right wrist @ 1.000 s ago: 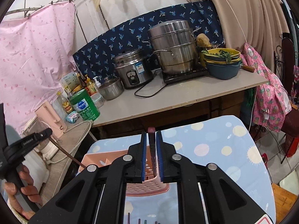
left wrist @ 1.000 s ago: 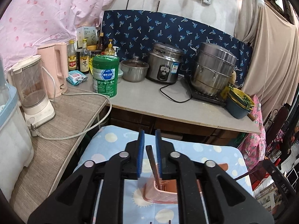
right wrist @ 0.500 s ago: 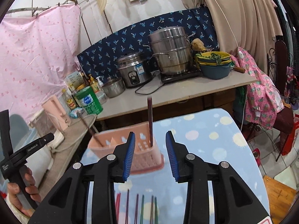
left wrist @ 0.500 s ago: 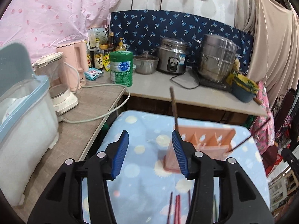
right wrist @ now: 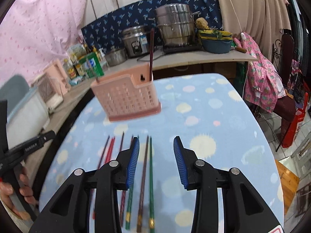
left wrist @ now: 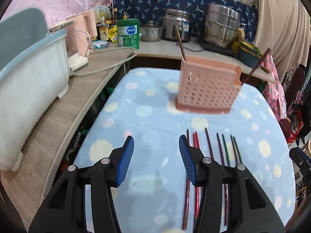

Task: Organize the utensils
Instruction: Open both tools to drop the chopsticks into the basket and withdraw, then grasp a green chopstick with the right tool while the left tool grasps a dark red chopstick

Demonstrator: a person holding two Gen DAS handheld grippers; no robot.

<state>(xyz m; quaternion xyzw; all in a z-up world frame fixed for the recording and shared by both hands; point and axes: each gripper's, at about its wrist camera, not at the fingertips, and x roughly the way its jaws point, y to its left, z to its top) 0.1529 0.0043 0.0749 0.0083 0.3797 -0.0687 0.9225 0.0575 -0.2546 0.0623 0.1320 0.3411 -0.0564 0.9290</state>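
A pink perforated utensil holder [left wrist: 208, 89] stands on the blue dotted tablecloth [left wrist: 147, 116]; it also shows in the right wrist view [right wrist: 126, 99]. A brown chopstick [left wrist: 180, 44] stands at its left end and a dark red chopstick [right wrist: 151, 54] at its right end. Several coloured chopsticks [left wrist: 219, 149] lie in a row in front of the holder, also in the right wrist view [right wrist: 145, 167]. My left gripper [left wrist: 156, 159] is open and empty above the cloth, left of the row. My right gripper [right wrist: 156, 161] is open and empty over the row's right side.
A wooden side counter [left wrist: 64, 104] runs along the left with a white tub [left wrist: 29, 77] and a pink kettle [left wrist: 85, 33]. The back counter holds a green tin [left wrist: 128, 33], a rice cooker [left wrist: 175, 27], a steel steamer [left wrist: 221, 29] and stacked bowls [right wrist: 215, 38].
Both grippers opened, let go of a chopstick standing in the holder, and pulled back and down. The loose chopsticks on the cloth came into view.
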